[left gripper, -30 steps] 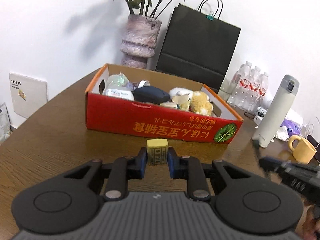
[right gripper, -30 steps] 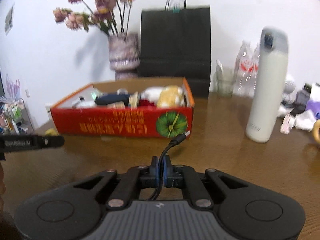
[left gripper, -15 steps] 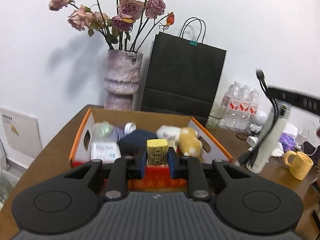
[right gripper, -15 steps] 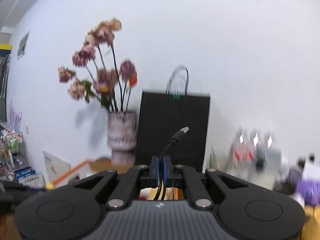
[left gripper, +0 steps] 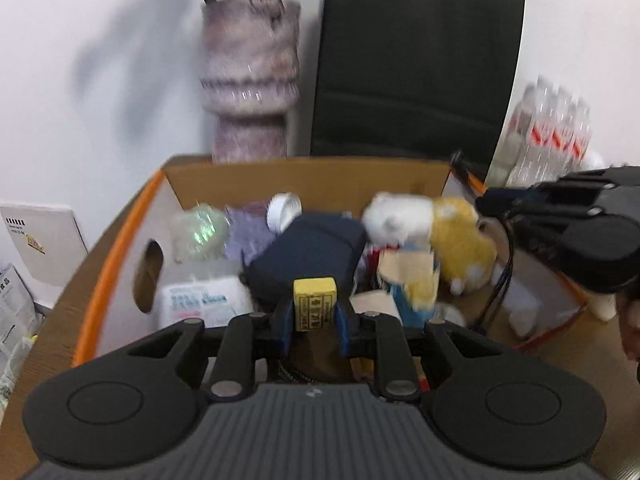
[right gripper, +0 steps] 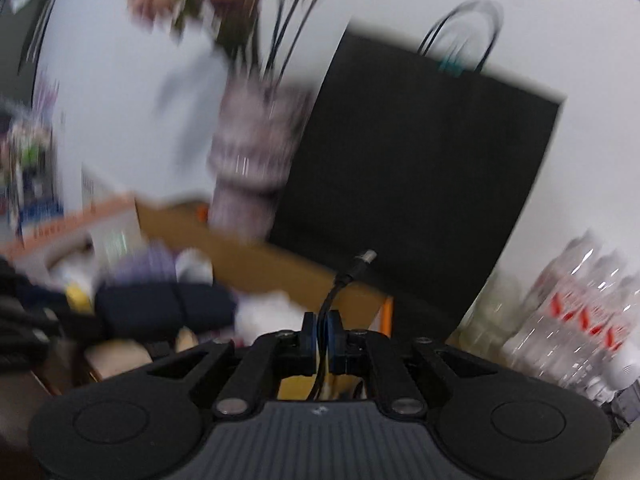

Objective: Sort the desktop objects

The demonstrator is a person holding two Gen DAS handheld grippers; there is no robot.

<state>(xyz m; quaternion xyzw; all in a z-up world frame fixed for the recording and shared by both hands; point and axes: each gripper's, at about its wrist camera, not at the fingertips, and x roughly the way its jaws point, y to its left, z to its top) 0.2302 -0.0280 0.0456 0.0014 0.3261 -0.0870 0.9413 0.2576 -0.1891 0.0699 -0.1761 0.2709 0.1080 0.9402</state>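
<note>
Cardboard box [left gripper: 120,236] fills the middle of the left wrist view, open at the top and already crowded with a dark pouch [left gripper: 308,256], a white and yellow plush toy [left gripper: 432,232], a white cap and a packet of tissues. The left gripper [left gripper: 315,316] pinches a small yellow block [left gripper: 314,307] between its blue pads, upright, and the block hangs just over the near wall of the box, with the pouch directly beyond and below it. From here the free room lies far and slightly left of the fingers, so I judge the drop needs only a short reach forward before the pads part. The right gripper [right gripper: 321,338] comes in over the right end of the same box, its pads pressed together on a thin black cable [right gripper: 340,292], whose plug end stands up and away from the fingers while the rest trails down behind them. Both hands seem about equally near the box; the left one sits more squarely above it.
</note>
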